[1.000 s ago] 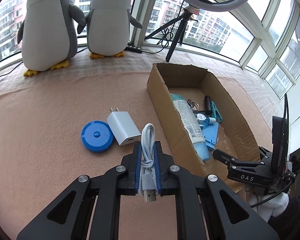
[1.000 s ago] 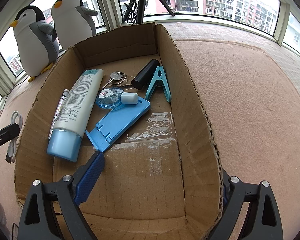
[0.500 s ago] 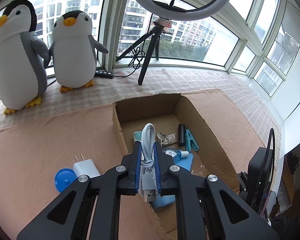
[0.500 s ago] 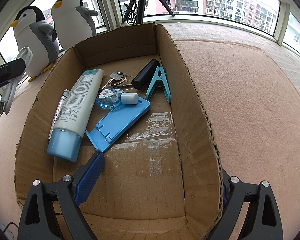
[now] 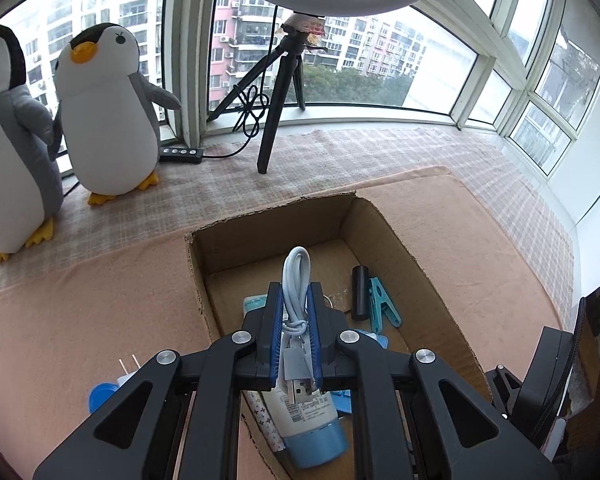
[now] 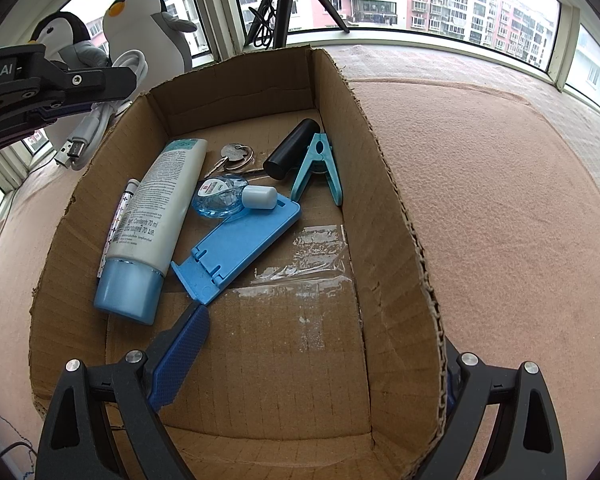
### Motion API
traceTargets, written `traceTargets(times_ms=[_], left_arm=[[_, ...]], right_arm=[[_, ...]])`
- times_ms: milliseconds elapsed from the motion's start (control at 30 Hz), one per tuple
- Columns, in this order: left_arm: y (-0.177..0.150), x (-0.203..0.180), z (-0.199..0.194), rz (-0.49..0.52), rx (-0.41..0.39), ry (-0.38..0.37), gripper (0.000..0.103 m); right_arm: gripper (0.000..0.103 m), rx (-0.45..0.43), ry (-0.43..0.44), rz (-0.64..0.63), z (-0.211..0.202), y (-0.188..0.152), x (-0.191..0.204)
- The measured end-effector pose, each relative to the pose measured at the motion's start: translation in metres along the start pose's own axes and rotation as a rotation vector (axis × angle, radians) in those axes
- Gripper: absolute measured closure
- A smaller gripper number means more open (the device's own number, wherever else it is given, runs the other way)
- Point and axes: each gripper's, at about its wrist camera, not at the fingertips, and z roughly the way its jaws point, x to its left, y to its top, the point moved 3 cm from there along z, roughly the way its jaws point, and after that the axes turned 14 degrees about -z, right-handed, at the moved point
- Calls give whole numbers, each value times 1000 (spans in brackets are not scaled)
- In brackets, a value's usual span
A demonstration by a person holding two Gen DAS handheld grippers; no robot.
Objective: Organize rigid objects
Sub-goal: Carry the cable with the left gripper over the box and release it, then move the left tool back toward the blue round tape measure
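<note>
My left gripper (image 5: 296, 322) is shut on a coiled white USB cable (image 5: 296, 280) and holds it above the left side of the open cardboard box (image 5: 384, 220). From the right wrist view the cable (image 6: 100, 116) hangs beside the box's left wall (image 6: 68, 248). The box holds a white tube with a blue cap (image 6: 156, 216), a blue phone stand (image 6: 240, 244), a teal clip (image 6: 320, 168), a black cylinder (image 6: 292, 148), keys (image 6: 236, 152) and a correction tape (image 6: 224, 196). My right gripper (image 6: 304, 360) is open, one finger inside the box and one outside its right wall.
A white charger (image 5: 126, 372) and a blue round tape measure (image 5: 100, 396) lie on the pink mat left of the box. Two plush penguins (image 5: 108, 120) and a ring-light tripod (image 5: 284, 92) stand by the window.
My left gripper has carried the cable up from the mat and rightward, over the box's left side. The right gripper has not moved.
</note>
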Motion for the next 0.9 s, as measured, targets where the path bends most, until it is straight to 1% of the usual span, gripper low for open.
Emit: traceTargets(times_ms=[267,433,467,500,567,600,900], left_arm=[[7,-2,16,4,15,17,92],[7,-3,18,2,29,1,91],[7,-3,18,2,30,-1,82],[8,-4,17,2,29,-1,67],[9,-3,14,-4,13,2,46],[10,-2,13,-8,5,3,46],[10,1,11,-29,17,-7,46]], right_arm=[[11,0,0,0,0,0,0],[10,0,0,0,0,0,0],[10,0,0,0,0,0,0],[10,0,0,0,0,0,0],[10,0,0,-1,0,0,0],[10,0,0,0,0,0,0],[10,1,0,-1,0,0,0]])
